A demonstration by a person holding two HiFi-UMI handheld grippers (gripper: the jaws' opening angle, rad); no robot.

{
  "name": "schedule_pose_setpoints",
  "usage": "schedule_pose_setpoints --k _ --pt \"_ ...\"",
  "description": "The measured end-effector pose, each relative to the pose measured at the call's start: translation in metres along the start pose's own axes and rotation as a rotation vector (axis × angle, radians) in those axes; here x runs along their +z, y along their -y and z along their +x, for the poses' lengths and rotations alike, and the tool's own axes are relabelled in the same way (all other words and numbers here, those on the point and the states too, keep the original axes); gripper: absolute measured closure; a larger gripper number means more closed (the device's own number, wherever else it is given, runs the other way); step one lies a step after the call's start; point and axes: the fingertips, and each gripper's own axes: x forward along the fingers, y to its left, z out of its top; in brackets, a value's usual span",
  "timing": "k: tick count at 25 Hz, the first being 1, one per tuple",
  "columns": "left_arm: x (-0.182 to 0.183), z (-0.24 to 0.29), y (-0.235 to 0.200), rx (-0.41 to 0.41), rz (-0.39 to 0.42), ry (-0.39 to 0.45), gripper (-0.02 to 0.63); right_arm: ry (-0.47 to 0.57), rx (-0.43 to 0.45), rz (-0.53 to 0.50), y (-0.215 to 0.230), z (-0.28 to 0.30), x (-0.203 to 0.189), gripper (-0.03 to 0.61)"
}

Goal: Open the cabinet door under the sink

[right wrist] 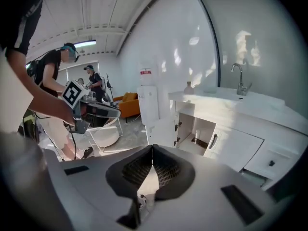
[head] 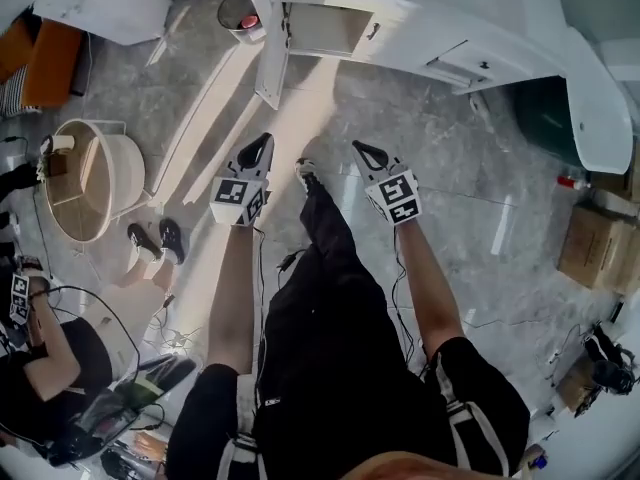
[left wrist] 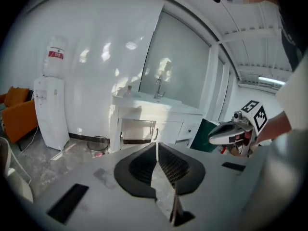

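Observation:
The white sink cabinet (head: 420,38) runs along the top of the head view. Its left door (head: 270,60) stands swung out, and the inside (head: 325,28) shows. The same open door (right wrist: 161,131) and the inside (right wrist: 195,129) appear in the right gripper view, beside a closed door with a bar handle (right wrist: 212,141). My left gripper (head: 263,146) and right gripper (head: 364,151) hang side by side over the floor, well short of the cabinet. Both are shut with nothing in them; the left gripper (left wrist: 157,144) and right gripper (right wrist: 153,147) point toward the cabinet.
A round waste bin (head: 240,13) stands left of the open door, and a water dispenser (left wrist: 50,109) is further left. A white round chair (head: 90,178) and another person (head: 40,358) are at the left. Cardboard boxes (head: 598,248) sit at the right. Cables lie on the floor (head: 500,268).

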Motion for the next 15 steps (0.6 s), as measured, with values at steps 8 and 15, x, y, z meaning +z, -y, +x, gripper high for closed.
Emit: schedule_pose_setpoints --k 8,15 --pt "0.060 -0.086 0.079 -0.007 0.049 0.026 0.589 -0.003 -0.010 -0.004 -0.033 -0.099 0.030 0.518" --pt "0.080 -0.136 0.134 -0.077 0.106 0.035 0.589 -0.005 -0.007 -0.027 -0.080 -0.161 0.046 0.518"
